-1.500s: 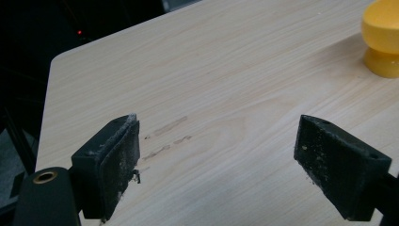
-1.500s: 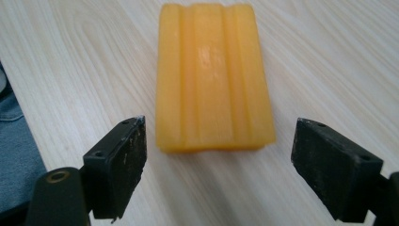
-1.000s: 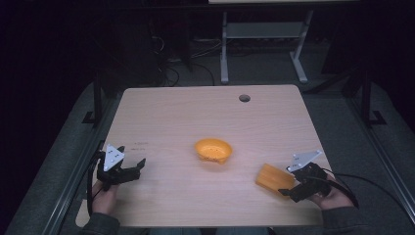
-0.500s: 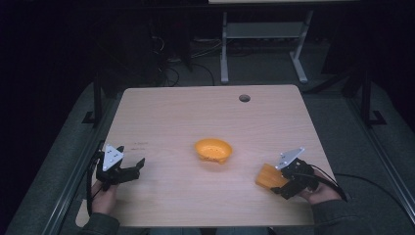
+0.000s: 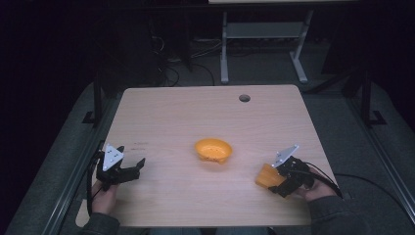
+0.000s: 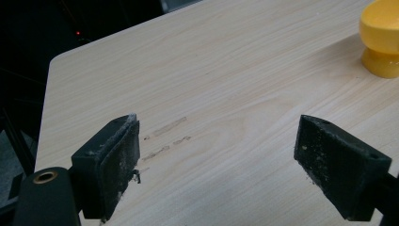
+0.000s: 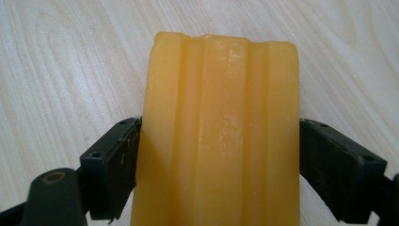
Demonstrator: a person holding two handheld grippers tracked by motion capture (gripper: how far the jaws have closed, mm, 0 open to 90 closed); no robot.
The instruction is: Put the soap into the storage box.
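An orange ridged block (image 5: 266,176) lies on the wooden table (image 5: 195,117) near its front right. My right gripper (image 5: 275,183) is shut on it; in the right gripper view both black jaws press the long sides of the block (image 7: 221,122), right gripper (image 7: 219,157). An orange bowl (image 5: 213,150) stands at the table's middle, apart from both grippers. My left gripper (image 5: 138,168) rests low at the front left, open and with nothing between its jaws. In the left gripper view the left gripper (image 6: 216,160) points across bare wood, with the bowl (image 6: 382,37) at the far right.
A round cable hole (image 5: 244,98) sits near the table's far edge. Faint scuff marks (image 6: 164,136) lie on the wood ahead of the left jaws. A metal frame (image 5: 264,44) stands on the dark floor behind the table.
The right gripper moved left up to the orange block and its jaws now clamp it. The left gripper and the bowl stayed still.
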